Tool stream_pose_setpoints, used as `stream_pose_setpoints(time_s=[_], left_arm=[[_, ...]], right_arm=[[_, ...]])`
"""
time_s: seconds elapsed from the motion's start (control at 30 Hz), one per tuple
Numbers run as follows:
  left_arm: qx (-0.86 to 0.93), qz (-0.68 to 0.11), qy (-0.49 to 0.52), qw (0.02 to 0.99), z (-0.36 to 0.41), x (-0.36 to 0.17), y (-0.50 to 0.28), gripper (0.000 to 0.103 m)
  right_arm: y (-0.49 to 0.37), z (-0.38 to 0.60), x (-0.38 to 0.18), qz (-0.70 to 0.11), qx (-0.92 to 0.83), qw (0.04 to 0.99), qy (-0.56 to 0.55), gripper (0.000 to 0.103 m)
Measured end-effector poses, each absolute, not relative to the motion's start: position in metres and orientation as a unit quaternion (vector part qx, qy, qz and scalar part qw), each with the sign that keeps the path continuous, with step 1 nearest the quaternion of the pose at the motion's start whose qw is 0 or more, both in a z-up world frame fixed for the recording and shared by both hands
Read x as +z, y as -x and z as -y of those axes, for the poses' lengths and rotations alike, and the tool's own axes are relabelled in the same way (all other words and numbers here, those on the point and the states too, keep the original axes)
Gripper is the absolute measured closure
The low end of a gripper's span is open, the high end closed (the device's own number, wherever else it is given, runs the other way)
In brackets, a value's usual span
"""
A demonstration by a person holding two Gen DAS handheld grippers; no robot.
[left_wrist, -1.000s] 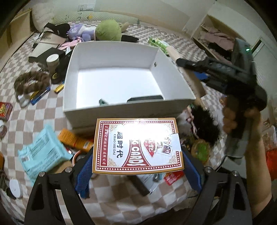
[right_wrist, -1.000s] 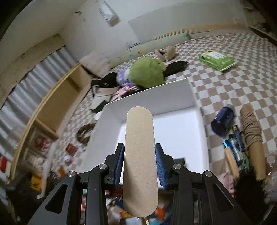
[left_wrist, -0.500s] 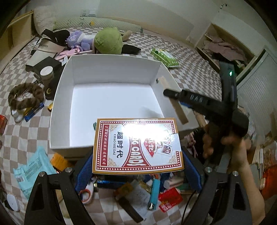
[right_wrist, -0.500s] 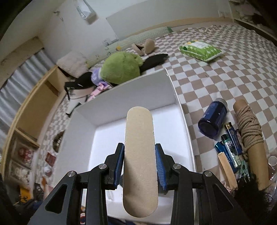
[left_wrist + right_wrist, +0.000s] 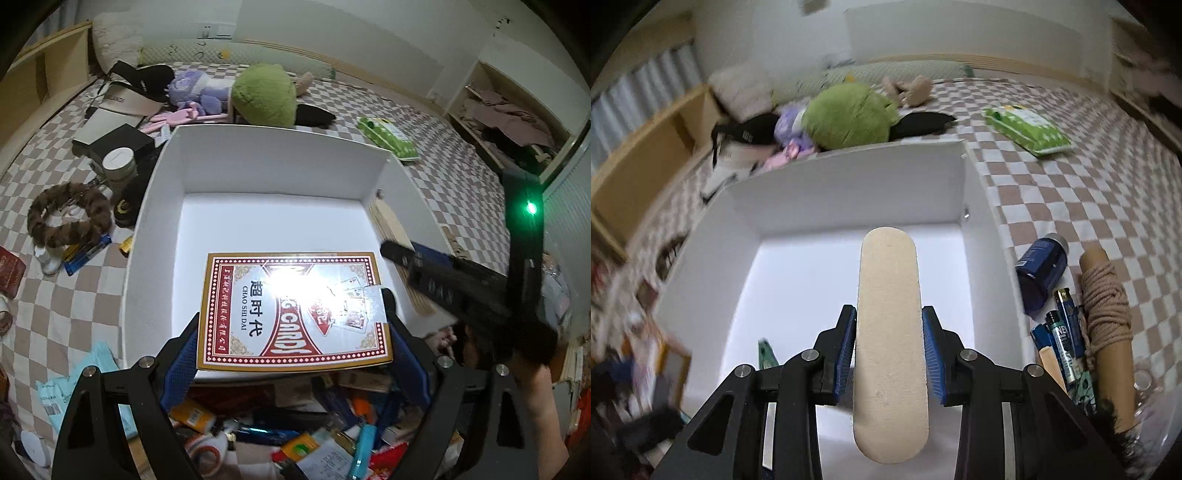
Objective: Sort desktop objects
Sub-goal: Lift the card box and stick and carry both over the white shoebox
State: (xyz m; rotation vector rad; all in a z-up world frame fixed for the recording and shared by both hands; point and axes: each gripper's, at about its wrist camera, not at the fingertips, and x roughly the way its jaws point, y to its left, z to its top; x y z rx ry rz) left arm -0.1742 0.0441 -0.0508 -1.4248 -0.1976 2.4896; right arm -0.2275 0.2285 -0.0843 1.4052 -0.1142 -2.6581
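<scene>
From the left wrist view, we have the left gripper (image 5: 295,332) spread wide and clamped on a large red playing-card box (image 5: 293,310), its blue pads pressing the two short edges. The card box hangs over the near part of the white storage box (image 5: 273,166), above its floor and not yet set down. What we can see of the white box's floor here is bare, so we judge the sorting barely begun. Across its right wall our right gripper (image 5: 402,254) reaches in with a flat wooden stick. Below us lies a dense heap of unsorted small things (image 5: 295,435), and more sits on the checked bedcover: a furry brown ring (image 5: 68,214), a teal packet (image 5: 92,384), a green wipes pack (image 5: 388,138)

From the right wrist view, the right gripper (image 5: 889,350) is closed partway on the wooden stick (image 5: 889,332), which stands up between the pads and points out over the white box's interior. One small green item (image 5: 764,350) lies on the floor near the front wall. Outside the right wall wait a dark blue bottle (image 5: 1039,277), batteries (image 5: 1062,332) and a tube wound with twine (image 5: 1106,325). We judge two drops imminent and nearly all the clutter left
</scene>
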Motion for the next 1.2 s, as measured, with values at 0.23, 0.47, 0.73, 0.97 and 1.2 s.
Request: stream_pose_setpoints(time_s=[0.23, 0.47, 0.73, 0.97, 1.2], left_arm=[[0.856, 0.082, 0.497, 0.118, -0.036, -0.059, 0.182, 0.012], [0.855, 0.077, 0.501, 0.109, -0.036, -0.062, 0.185, 0.012], [0.853, 0.071, 0.508, 0.099, -0.034, -0.069, 0.189, 0.012], [0.851, 0.068, 0.512, 0.092, -0.034, -0.074, 0.195, 0.012], [0.851, 0.053, 0.516, 0.08, -0.039, -0.081, 0.203, 0.012]], right_arm=[[0.223, -0.198, -0.096, -0.042, -0.864, 0.088, -0.494, 0.067], [0.227, -0.199, -0.103, -0.057, -0.848, 0.08, -0.52, 0.067], [0.236, -0.203, -0.112, -0.068, -0.844, 0.071, -0.528, 0.067], [0.232, -0.206, -0.103, -0.061, -0.849, 0.075, -0.52, 0.067], [0.226, -0.201, -0.102, -0.077, -0.847, 0.081, -0.52, 0.067]])
